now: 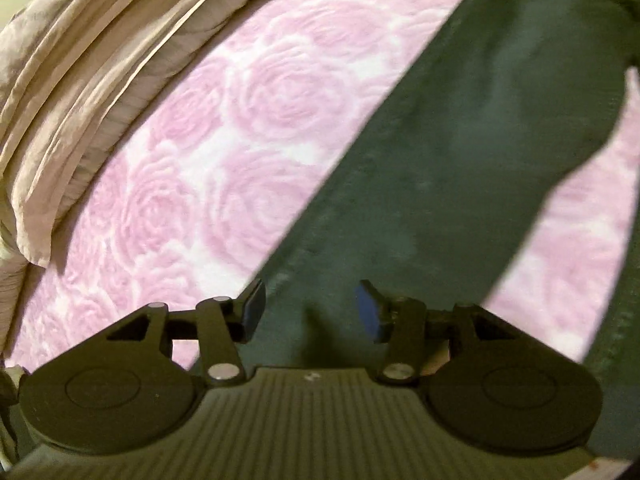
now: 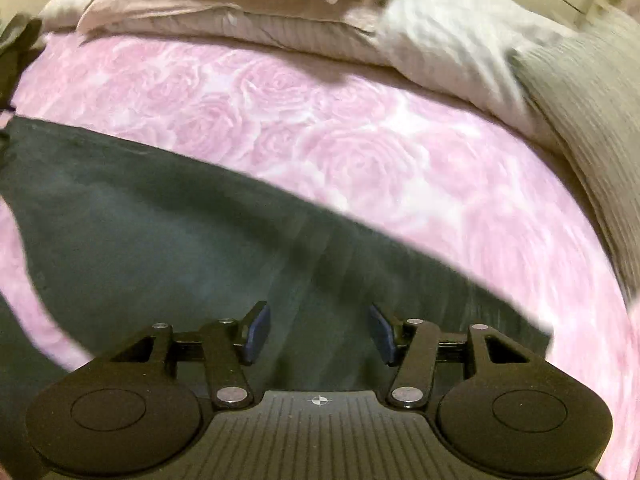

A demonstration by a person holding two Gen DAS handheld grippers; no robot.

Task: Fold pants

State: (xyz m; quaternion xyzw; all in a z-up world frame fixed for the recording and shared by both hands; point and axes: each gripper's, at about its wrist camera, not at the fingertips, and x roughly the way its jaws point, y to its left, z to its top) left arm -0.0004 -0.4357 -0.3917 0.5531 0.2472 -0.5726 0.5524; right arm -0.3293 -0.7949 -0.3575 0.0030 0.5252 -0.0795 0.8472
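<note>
**Both grippers part-open over dark pants on a rose-print bed**

Nearest the lens in the left wrist view is the ribbed black body of the left gripper (image 1: pixel 314 312), filling the bottom of the frame. Its two blue-padded fingers stand partly apart, with nothing between them; only the dark cloth shows through the gap, and the pads press on nothing. Whether the fingertips brush the fabric below cannot be told.

The pants (image 1: pixel 460 168), dark green-grey, run as a broad band from the bottom centre of that frame up to the upper right, lying flat on a pink bedspread (image 1: pixel 208 128) printed with large roses. A rumpled beige sheet (image 1: pixel 64 80) is heaped along the upper left edge.

In the right wrist view the right gripper (image 2: pixel 320 334) sits at the bottom centre, its jaws likewise about half open and empty, with the pants (image 2: pixel 160 240) spread beneath and beyond them across the left and middle of the frame. Pink bedspread (image 2: pixel 360 152) fills the centre and right. Piled bedding, pinkish-beige and white (image 2: pixel 280 12), lines the top, and a grey striped pillow (image 2: pixel 592 112) lies at the right edge.

Much of both frames is motion-blurred. No brand, label or readable writing shows; a small round target mark (image 2: pixel 319 400) sits on the right gripper's body.
</note>
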